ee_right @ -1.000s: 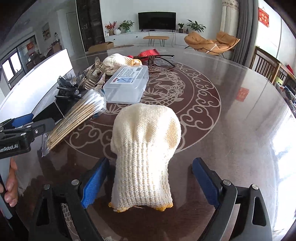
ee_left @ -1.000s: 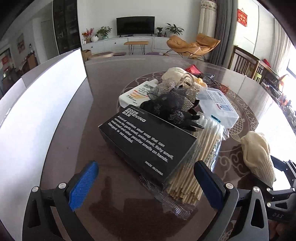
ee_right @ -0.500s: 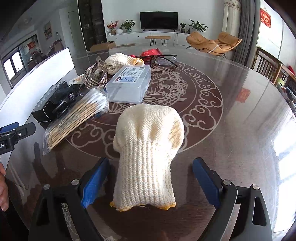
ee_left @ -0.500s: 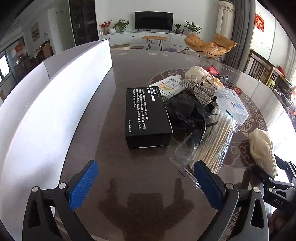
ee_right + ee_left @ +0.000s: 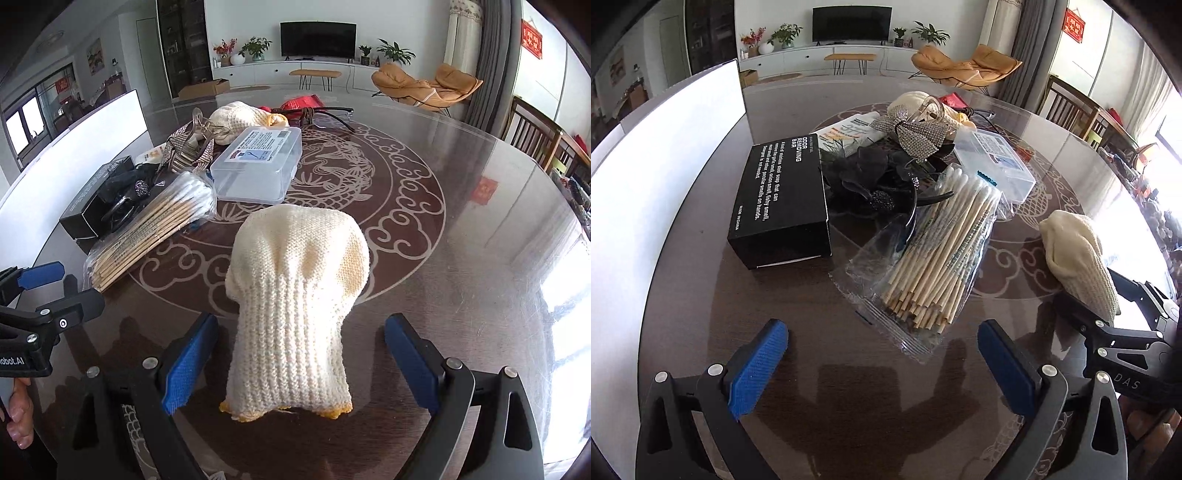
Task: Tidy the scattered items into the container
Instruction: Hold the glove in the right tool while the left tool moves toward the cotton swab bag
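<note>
A: What is seen from the left wrist?

B: The left gripper [image 5: 882,363] is held wide open above the glass-topped table [image 5: 820,406], nothing between its blue pads. A bag of cotton swabs [image 5: 938,254] is laid just ahead of the gap, slightly toward the right finger. The black box marked "ODOR REMOVING BAR" [image 5: 781,201] is set farther ahead on the left, with a black flower headband [image 5: 875,184] between box and swabs. A clear plastic case [image 5: 995,162] and a rhinestone bow [image 5: 918,133] are found beyond. The white container wall [image 5: 657,166] is seen along the left edge.

A: And the glove?

B: A cream knitted glove [image 5: 1078,258] is seen to the right, by the other tool.

A: From the right wrist?

B: The right gripper [image 5: 301,363] is likewise spread open. The knitted glove [image 5: 295,302] is laid directly between its fingers, cuff nearest the camera; neither pad is seen touching it. The swabs [image 5: 155,221] and plastic case [image 5: 258,166] are set ahead to the left, near the container wall [image 5: 92,140]. The left gripper [image 5: 48,295] is glimpsed at the left edge.
</note>
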